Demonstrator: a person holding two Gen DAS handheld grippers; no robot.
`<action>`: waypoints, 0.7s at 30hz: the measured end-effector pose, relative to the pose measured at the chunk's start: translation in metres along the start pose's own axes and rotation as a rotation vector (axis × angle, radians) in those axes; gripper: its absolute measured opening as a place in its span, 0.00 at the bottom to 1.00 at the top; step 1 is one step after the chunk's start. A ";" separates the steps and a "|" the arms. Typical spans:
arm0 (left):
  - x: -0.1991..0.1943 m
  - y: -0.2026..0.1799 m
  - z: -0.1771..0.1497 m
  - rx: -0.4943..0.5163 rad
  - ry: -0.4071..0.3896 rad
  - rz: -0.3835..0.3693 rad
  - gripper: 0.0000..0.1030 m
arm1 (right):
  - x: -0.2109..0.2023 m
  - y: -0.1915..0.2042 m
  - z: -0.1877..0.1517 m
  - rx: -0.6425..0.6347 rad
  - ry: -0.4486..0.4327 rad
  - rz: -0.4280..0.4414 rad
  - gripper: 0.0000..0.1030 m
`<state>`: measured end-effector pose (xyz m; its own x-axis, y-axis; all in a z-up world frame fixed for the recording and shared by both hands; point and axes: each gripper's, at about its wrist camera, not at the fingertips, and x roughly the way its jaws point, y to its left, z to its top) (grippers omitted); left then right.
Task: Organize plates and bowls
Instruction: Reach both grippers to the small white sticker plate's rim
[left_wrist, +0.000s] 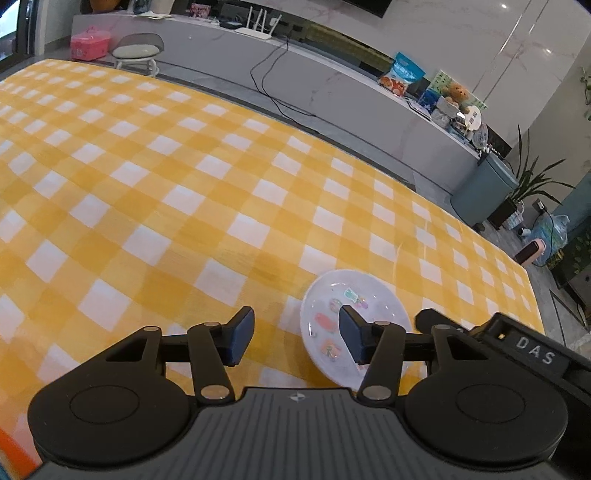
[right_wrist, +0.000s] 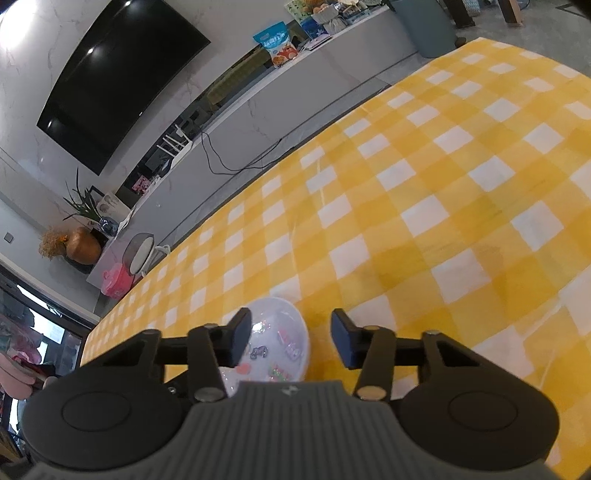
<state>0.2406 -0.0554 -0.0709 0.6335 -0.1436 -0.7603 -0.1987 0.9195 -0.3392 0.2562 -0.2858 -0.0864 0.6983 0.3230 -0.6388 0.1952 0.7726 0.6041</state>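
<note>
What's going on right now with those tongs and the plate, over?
Both tongs open, empty: left tongs, right tongs. White sticker plate flat on yellow checked cloth, between the two, ungripped. Nothing in the way.

White plate (left_wrist: 354, 325) with colourful cartoon stickers, lying flat and upright on yellow-checked tablecloth (left_wrist: 184, 192)
</note>
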 end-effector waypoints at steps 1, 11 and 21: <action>0.002 -0.001 0.000 -0.001 0.003 0.000 0.59 | 0.002 0.000 -0.001 -0.002 0.008 -0.002 0.40; 0.014 -0.013 -0.007 0.053 0.011 0.015 0.37 | 0.015 0.003 -0.009 -0.067 0.062 -0.042 0.21; 0.013 -0.010 -0.008 0.060 0.011 0.024 0.04 | 0.015 0.003 -0.012 -0.074 0.075 -0.055 0.02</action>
<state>0.2449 -0.0694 -0.0813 0.6209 -0.1253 -0.7738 -0.1676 0.9431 -0.2873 0.2585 -0.2720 -0.1002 0.6342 0.3169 -0.7052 0.1785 0.8275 0.5324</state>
